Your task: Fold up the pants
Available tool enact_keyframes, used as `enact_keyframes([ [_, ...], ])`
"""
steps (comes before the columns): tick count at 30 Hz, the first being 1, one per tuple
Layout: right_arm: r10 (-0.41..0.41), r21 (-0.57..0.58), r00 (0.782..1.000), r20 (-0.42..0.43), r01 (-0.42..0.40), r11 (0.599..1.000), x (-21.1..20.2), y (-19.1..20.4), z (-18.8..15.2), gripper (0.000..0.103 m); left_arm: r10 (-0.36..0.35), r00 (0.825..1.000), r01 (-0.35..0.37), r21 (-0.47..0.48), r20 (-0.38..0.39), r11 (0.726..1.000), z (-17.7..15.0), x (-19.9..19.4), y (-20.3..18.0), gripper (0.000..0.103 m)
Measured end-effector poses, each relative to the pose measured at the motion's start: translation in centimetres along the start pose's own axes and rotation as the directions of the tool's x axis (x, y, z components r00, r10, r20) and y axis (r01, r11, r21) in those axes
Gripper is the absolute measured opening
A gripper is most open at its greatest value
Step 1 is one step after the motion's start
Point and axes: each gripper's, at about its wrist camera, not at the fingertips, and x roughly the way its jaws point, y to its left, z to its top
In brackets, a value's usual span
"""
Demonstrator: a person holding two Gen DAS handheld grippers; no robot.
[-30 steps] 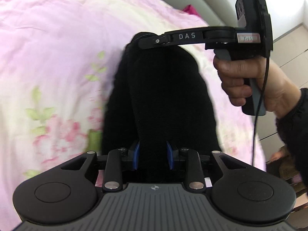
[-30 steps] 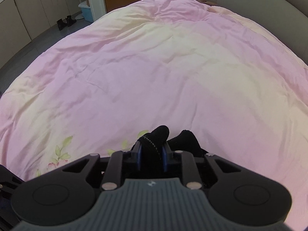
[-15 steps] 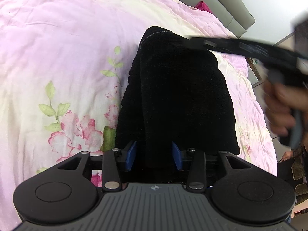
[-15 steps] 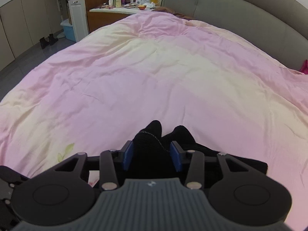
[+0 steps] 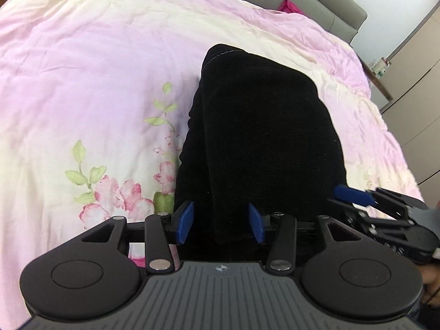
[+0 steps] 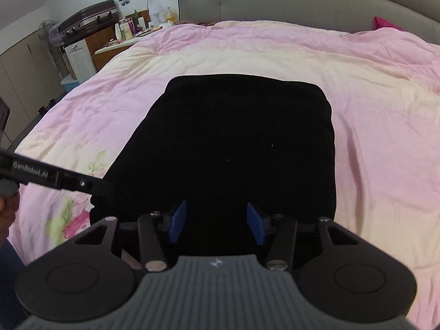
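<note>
- The black pants (image 6: 228, 143) lie folded into a thick, roughly square bundle on the near part of a pink and cream bedspread (image 6: 385, 115), their far edge straight with rounded corners in the right wrist view.
- Seen from the left wrist, the same pants (image 5: 261, 137) show stacked layers along their left side, with a stitched hem at the far corner.
- The left gripper (image 5: 221, 224) sits at the near edge of the bundle; its blue pads (image 5: 185, 221) stand apart after the jaws have just been opening, black cloth lying between them without being pinched.
- The right gripper (image 6: 216, 222) hovers at the near edge of the bundle on its own side, jaws likewise just opened, the pads (image 6: 176, 221) clear of the fabric that lies between and below them.
- In the left wrist view the right gripper (image 5: 354, 196) reaches in from the lower right, one blue pad beside the bundle's right edge.
- In the right wrist view the left gripper's black finger enters from the left and meets the bundle's near left corner; a hand (image 6: 7, 211) grips its handle at the frame edge.
- A printed pink flower with green leaves (image 5: 115, 192) marks the bedspread left of the pants.
- A grey padded headboard (image 6: 302, 2) runs along the far side of the bed, a magenta item (image 6: 385, 23) against it.
- A cluttered dresser (image 6: 129, 35) stands at far left.
</note>
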Motion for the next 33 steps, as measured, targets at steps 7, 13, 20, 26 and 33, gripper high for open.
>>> enact_keyframes([
  [7, 0.008, 0.018, 0.998, -0.067, -0.007, 1.000, -2.5, -1.0, -1.5, 0.047, 0.067, 0.998, -0.067, -0.011, 0.014, 0.998, 0.2, -0.5, -1.0, 0.063],
  [13, -0.003, 0.033, 0.998, -0.059, 0.005, 0.999, -5.3, -1.8, -1.3, 0.052, 0.190, 0.980, -0.193, 0.054, 0.063, 0.980, 0.8, -3.2, -4.4, 0.061],
  [20, -0.002, 0.031, 1.000, -0.003, 0.002, 1.000, -7.9, -3.0, -0.5, 0.063, 0.184, 0.978, -0.193, 0.095, 0.102, 0.976, 1.6, -5.6, -7.6, 0.071],
  [26, -0.009, 0.058, 1.000, 0.019, 0.008, 0.998, -8.9, -4.9, 0.0, 0.065, 0.158, 0.981, -0.173, 0.137, 0.114, 0.975, 2.0, -4.6, -10.6, 0.075],
  [33, -0.020, 0.110, 1.000, 0.015, 0.018, 0.994, -9.2, -7.6, 0.0, 0.074, 0.141, 0.981, -0.159, 0.132, 0.136, 0.978, 2.8, -3.0, -10.8, 0.083],
])
